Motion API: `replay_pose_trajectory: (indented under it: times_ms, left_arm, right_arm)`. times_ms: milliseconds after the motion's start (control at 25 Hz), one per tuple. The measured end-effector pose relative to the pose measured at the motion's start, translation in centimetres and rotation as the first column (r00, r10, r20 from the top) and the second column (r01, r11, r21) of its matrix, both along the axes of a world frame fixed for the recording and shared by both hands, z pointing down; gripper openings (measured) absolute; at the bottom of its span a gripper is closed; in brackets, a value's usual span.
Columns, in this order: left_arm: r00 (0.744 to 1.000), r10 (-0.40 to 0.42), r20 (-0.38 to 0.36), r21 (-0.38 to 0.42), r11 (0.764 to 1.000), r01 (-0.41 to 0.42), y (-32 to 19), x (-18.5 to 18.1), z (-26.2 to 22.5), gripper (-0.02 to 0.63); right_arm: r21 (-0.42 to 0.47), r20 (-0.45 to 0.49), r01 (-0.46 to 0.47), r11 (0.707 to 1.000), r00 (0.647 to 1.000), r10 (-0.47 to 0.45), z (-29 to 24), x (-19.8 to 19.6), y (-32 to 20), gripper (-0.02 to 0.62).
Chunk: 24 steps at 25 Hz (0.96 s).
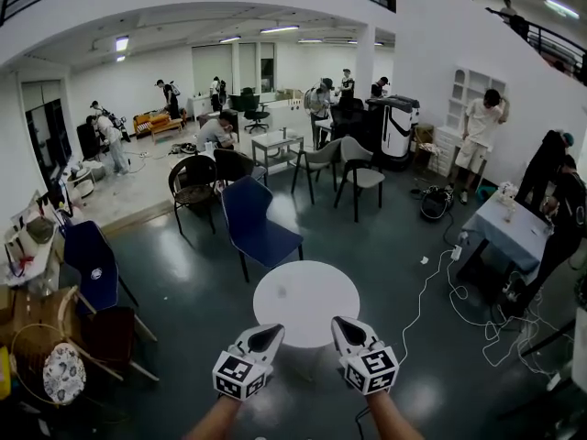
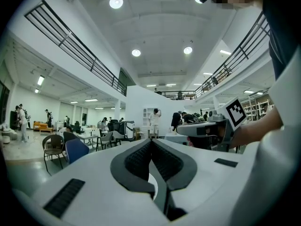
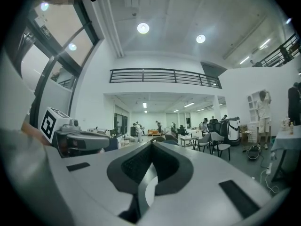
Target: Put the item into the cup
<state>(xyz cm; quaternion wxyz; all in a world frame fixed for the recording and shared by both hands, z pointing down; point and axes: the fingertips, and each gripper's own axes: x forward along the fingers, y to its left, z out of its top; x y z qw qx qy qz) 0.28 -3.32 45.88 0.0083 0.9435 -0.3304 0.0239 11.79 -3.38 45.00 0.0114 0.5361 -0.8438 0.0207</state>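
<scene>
My two grippers are held level side by side over the near edge of a small round white table. The left gripper is shut with nothing between its fingers; in its own view the dark pads meet at the tip. The right gripper is shut and empty too, its pads touching. Each shows in the other's view: the right gripper and the left gripper. No cup and no item shows in any view; the tabletop looks bare.
A blue chair stands just behind the table, with more chairs further back. White cables trail over the floor at right, towards a cloth-covered table. Chairs and clutter crowd the left. Several people stand far off.
</scene>
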Motion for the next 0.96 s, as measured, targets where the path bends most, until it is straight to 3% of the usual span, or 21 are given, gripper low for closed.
replay_pose_trajectory:
  times_ms: [960]
  left_arm:
    - [1.0, 0.029, 0.007, -0.003, 1.0, -0.029, -0.3, -3.4, -0.2, 0.017]
  right_arm:
    - [-0.012, 0.009, -0.044, 0.999, 0.999, 0.044, 0.0, -3.2, 0.1, 0.015]
